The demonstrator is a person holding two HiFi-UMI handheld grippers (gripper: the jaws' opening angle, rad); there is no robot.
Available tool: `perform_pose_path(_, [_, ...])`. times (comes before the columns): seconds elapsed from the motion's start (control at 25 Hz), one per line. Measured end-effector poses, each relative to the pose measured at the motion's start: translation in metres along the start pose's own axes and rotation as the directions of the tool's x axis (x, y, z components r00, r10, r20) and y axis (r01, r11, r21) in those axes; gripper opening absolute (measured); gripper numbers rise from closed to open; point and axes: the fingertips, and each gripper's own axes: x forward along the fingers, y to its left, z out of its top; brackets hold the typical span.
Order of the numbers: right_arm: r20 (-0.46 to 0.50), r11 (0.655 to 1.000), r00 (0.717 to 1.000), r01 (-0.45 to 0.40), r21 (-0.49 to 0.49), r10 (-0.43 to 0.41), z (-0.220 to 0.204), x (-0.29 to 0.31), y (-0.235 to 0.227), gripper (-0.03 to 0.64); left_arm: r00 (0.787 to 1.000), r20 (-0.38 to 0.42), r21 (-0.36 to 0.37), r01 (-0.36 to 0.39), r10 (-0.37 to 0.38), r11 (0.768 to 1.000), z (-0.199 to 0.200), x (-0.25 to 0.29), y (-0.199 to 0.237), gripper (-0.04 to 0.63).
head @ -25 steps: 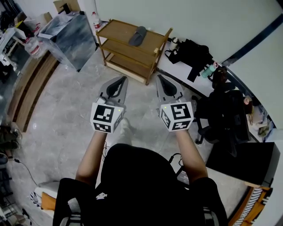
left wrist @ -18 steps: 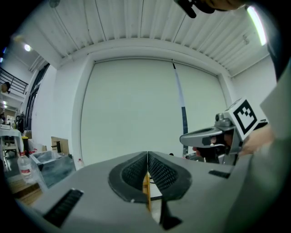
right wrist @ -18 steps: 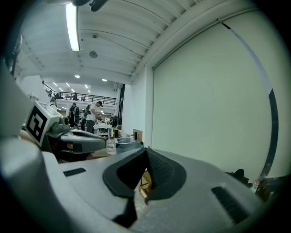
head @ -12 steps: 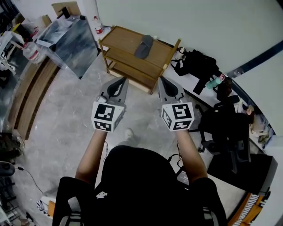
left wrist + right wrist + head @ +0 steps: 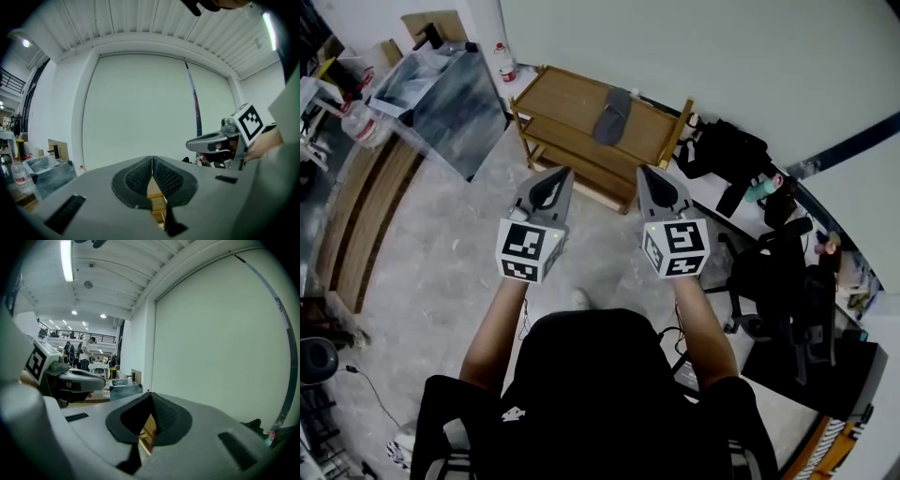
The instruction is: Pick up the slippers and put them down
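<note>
One grey slipper [image 5: 612, 114] lies on one wooden rack [image 5: 567, 94]; left tongs [image 5: 563, 172] and right tongs [image 5: 643, 172] clenched, empty.

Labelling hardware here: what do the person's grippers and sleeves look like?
The left gripper and right gripper are grey tapering wedges with black textured pads and white cubes bearing black square markers. The top is black, short-sleeved.

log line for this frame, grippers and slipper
left gripper: shut, empty | right gripper: shut, empty | slipper: on top of wooden rack, untouched | aim: both toward rack, clear of slipper
</note>
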Motion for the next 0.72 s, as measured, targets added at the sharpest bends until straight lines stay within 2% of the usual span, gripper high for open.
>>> perform_pose_path(0.32, [-0.030, 1.000, 1.000, -0.006, -0.001, 0.006, -0.008, 0.039, -0.020, -0.002, 0.999, -0.031, -0.017, 0.018, -0.019, 1.000, -0.013, 0.038, 0.016, 0.006])
perform_pose_path(0.72, [-0.035, 0.999, 0.998, -0.050, 0.007, 0.050, -0.015, 0.105, -0.073, -0.002, 0.999, -0.049, -0.017, 0.007, -0.007, 1.000, -0.011, 0.124, 0.030, 0.006])
